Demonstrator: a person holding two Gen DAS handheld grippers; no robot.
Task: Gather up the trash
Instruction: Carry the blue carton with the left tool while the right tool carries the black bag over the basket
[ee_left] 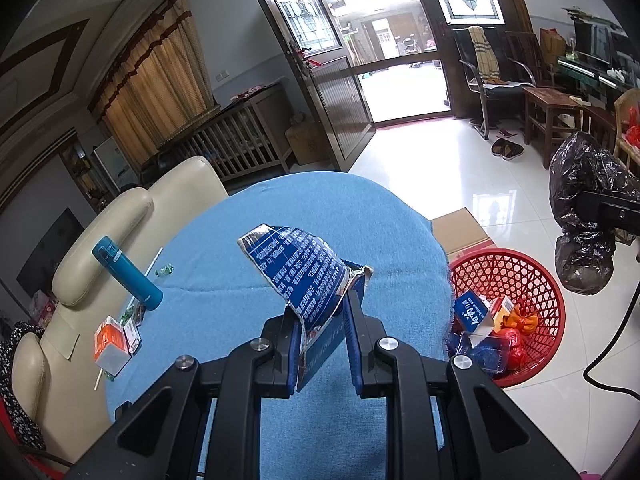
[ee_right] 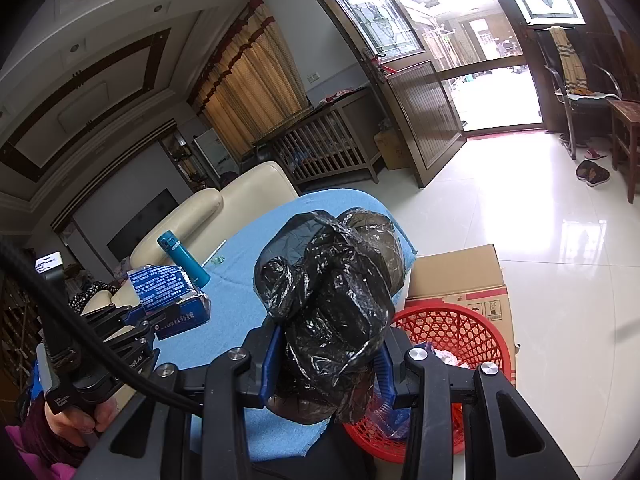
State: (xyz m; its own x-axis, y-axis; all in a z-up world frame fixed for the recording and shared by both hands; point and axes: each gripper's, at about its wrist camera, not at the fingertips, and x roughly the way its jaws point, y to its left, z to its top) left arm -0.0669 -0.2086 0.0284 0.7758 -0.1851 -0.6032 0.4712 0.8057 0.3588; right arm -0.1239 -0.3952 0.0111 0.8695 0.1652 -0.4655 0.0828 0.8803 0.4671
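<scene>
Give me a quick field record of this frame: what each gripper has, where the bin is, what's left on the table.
left gripper: shut on crushed blue carton, held above the table
right gripper: shut on black plastic bag, bunched up
bin: red mesh basket on the floor beside the table, already holding cartons and wrappers
table: blue cloth cover
left on table: teal flask, orange-and-white carton, white straw, small wrappers
behind the basket: cardboard box

Blue white-lettered carton (ee_left: 298, 276), glossy black bag (ee_right: 332, 300), red lattice basket (ee_left: 532, 280)
</scene>
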